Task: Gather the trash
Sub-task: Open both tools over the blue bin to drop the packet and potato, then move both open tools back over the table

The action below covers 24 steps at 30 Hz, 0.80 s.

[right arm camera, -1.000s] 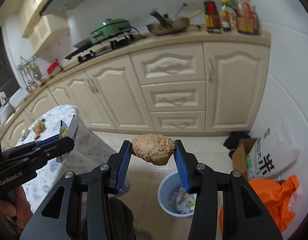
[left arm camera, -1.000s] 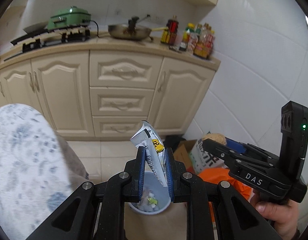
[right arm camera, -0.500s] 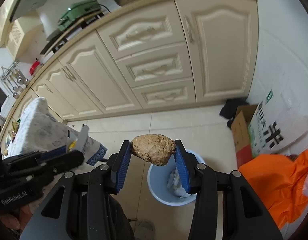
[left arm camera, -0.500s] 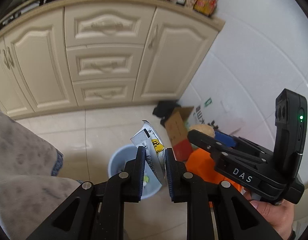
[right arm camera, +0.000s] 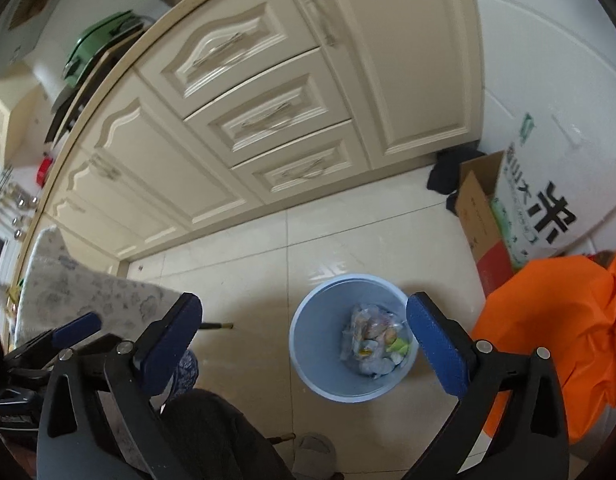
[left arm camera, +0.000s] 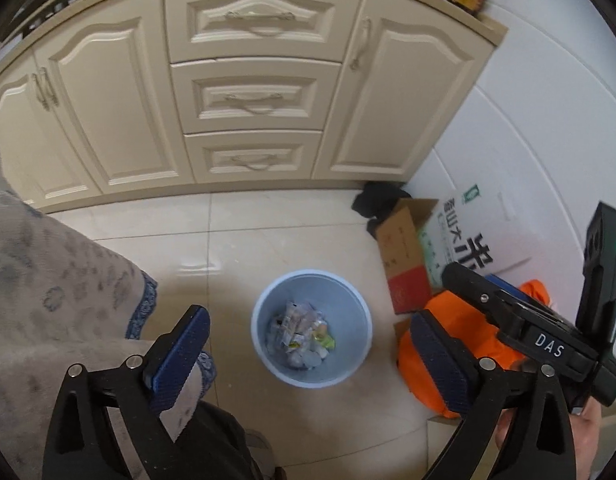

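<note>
- The blue bin [left arm camera: 311, 328] stands on the floor tiles before the cream cabinets [left arm camera: 248, 92]; it holds a heap of wrappers and scraps [left arm camera: 302, 334], so this round of collecting looks done, though trash left elsewhere cannot be judged from here
- Beside the bin, toward the wall, lie an orange bag [right arm camera: 555, 332] and a cardboard box [left arm camera: 405, 256]; on its other side hangs a patterned tablecloth [left arm camera: 56, 300]
- The left gripper [left arm camera: 309, 354] hovers above the bin, its jaws opening wide with nothing between them; a second ago they pinched a foil wrapper, now gone
- The right gripper [right arm camera: 304, 338] hangs over the bin too, jaws opening and bare; the brown lump it pinched earlier is gone, a similar brown piece now shows in the heap
</note>
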Motion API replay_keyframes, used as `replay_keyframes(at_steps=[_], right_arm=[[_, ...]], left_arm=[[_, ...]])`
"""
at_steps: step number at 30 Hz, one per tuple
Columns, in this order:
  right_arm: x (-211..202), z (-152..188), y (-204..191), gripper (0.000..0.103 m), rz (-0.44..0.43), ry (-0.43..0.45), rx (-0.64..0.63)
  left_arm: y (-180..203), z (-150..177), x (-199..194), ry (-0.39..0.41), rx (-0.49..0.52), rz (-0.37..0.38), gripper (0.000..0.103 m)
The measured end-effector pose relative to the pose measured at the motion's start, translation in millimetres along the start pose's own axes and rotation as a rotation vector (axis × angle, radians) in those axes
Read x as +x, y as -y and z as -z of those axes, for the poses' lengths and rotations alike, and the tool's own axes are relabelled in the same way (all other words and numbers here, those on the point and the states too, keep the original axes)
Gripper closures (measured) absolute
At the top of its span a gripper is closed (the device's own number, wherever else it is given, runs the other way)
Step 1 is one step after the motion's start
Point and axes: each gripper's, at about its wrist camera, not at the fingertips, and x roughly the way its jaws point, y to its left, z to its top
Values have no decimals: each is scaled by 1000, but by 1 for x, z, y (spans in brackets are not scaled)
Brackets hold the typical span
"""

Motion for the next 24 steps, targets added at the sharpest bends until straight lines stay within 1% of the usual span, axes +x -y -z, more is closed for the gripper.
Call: replay_keyframes(at_steps=[1, 2, 3, 5, 7, 8, 9, 11, 16, 19, 21, 24], right_arm=[[-2, 0, 0, 0, 16, 5, 8], [-3, 0, 2, 0, 30, 12, 13], [-7, 0, 2, 0, 38, 19, 21], [-12, 0, 1, 0, 34, 23, 26], [-18, -1, -3, 0, 35, 28, 16], [-21, -1, -6, 0, 34, 30, 9], [-26, -1, -11, 0, 31, 33, -1], [-32, -1, -18, 0, 25, 41, -15], [-55, -2, -47, 0, -8, 78, -55], [-68, -3, -70, 0, -18, 102, -94], [-76, -2, -88, 0, -35, 114, -124], [-87, 0, -115, 0, -60, 129, -171]], left_arm=[[2, 4, -4, 13, -1, -4, 4], [5, 1, -6, 27, -1, -9, 3], [7, 6, -10, 34, 2, -13, 3], [11, 8, -16, 55, 11, -16, 3], [5, 21, -30, 76, 16, -17, 3], [7, 21, -34, 90, 15, -15, 3], [-1, 31, -48, 101, 14, -8, 3], [-2, 38, -65, 127, 8, 3, 3], [-22, 75, -130, 207, 6, 15, 2], [-36, 91, -166, 264, -2, 14, 1], [-51, 109, -197, 298, -9, 8, 1], [-69, 133, -235, 352, -27, -7, 1]])
